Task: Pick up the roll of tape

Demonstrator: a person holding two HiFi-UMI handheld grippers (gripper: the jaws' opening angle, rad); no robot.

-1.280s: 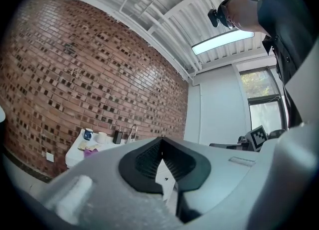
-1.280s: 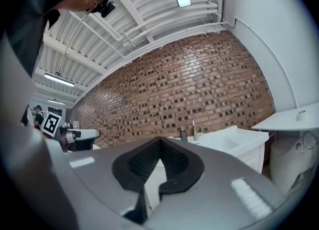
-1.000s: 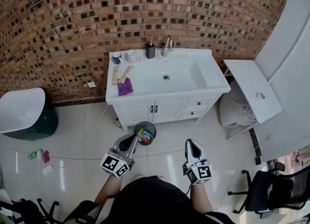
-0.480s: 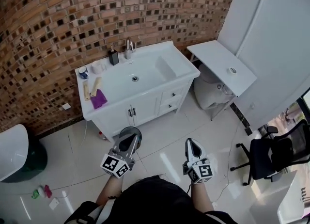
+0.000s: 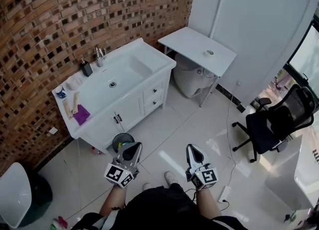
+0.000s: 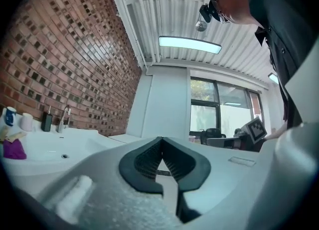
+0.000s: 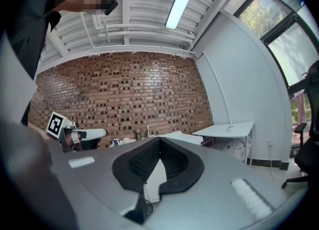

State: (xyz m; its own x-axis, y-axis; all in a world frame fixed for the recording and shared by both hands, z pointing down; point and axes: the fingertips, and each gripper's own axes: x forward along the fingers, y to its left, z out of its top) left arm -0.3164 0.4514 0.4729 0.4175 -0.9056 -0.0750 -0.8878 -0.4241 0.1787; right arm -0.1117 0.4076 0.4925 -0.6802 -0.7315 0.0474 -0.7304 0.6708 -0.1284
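We hold the left claw (image 5: pixel 133 149) and the right claw (image 5: pixel 193 150) level above the glossy white tiled floor (image 5: pixel 199 119), each with its jaws together and nothing between them. The small pale roll of tape (image 5: pixel 209 53) lies flat on the white rectangular counter (image 5: pixel 182 42), between its middle and its right corner, well apart from both claws.

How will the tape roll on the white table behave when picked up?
The tape roll lies flat on the white table, so it probably won't roll unless tipped on edge. It looks small, so likely light. Its ring shape is probably stiff, though it is too distant to confirm.
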